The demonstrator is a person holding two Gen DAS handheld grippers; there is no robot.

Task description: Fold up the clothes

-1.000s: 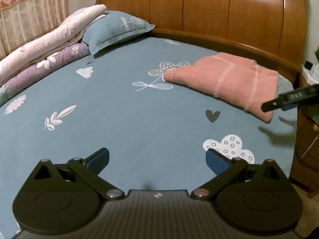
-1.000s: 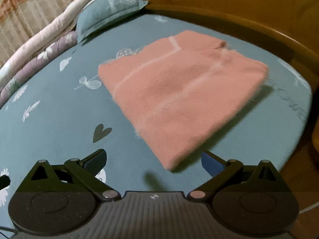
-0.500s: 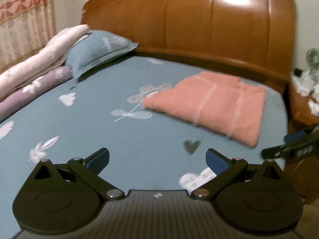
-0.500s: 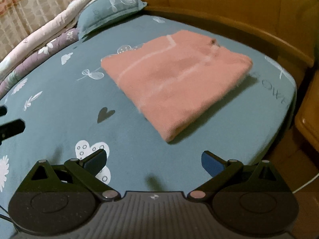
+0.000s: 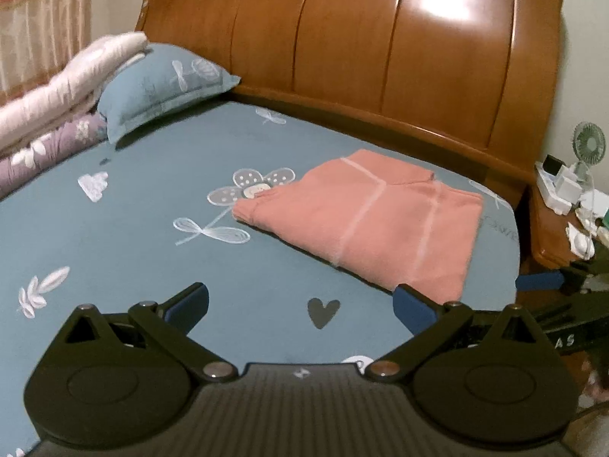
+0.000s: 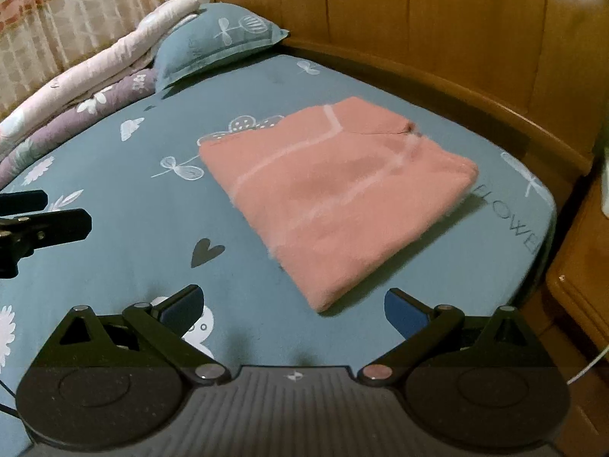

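A pink knitted garment (image 5: pixel 375 224) (image 6: pixel 335 190) with pale stripes lies folded into a flat rectangle on the blue patterned bedsheet (image 5: pixel 125 236) (image 6: pixel 125 209), near the headboard corner. My left gripper (image 5: pixel 300 306) hovers open over the sheet, short of the garment's near corner, nothing between its blue pads. My right gripper (image 6: pixel 293 304) is also open and empty, just short of the garment's near corner. The right gripper's blue-tipped fingers (image 5: pixel 540 281) show at the right edge of the left wrist view. The left gripper's black fingers (image 6: pixel 45 224) show at the left edge of the right wrist view.
A blue pillow (image 5: pixel 160 83) (image 6: pixel 217 45) and rolled pink and purple quilts (image 5: pixel 57 114) (image 6: pixel 87 83) lie along the far left. A wooden headboard (image 5: pixel 380 45) stands behind. A wooden nightstand (image 5: pixel 563 221) with a small fan and white items stands beside the bed at right.
Both grippers have drawn back from the folded garment and stay open. The garment, loose and shifting a second ago, now lies still and flat. The left view has swung rightward.
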